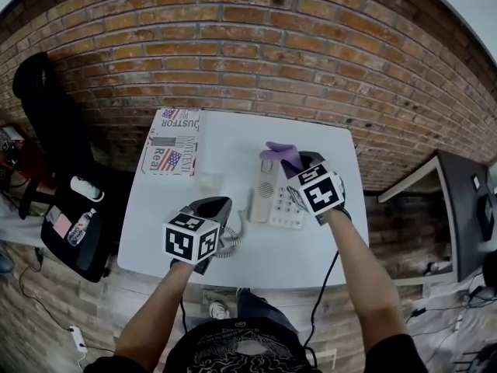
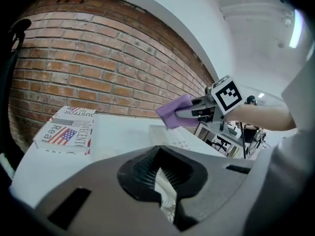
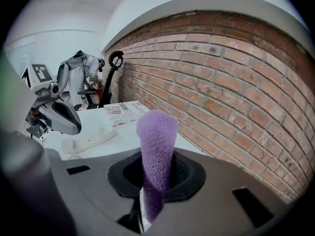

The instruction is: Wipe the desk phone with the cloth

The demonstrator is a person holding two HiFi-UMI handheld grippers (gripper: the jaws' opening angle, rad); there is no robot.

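Note:
The cream desk phone [image 1: 286, 208] sits mid-table with its handset [image 1: 262, 183] lying on its left side. A purple cloth [image 1: 278, 154] is pinched in my right gripper [image 1: 292, 163], which is shut on it just above the phone's far end. In the right gripper view the cloth [image 3: 156, 146] stands up out of the jaws. My left gripper [image 1: 213, 205] hovers left of the phone, near the coiled cord [image 1: 230, 239]. Its jaws look shut with only a pale strip between them [image 2: 163, 188]. The left gripper view shows the cloth [image 2: 173, 111] over the phone [image 2: 172, 137].
A printed cardboard box [image 1: 172, 142] lies at the table's far left corner. A small pale item [image 1: 210, 181] rests between box and phone. A brick wall [image 1: 248, 45] runs behind the table [image 1: 233, 142]. A black chair [image 1: 46, 107] stands left and a dark desk [image 1: 466, 208] right.

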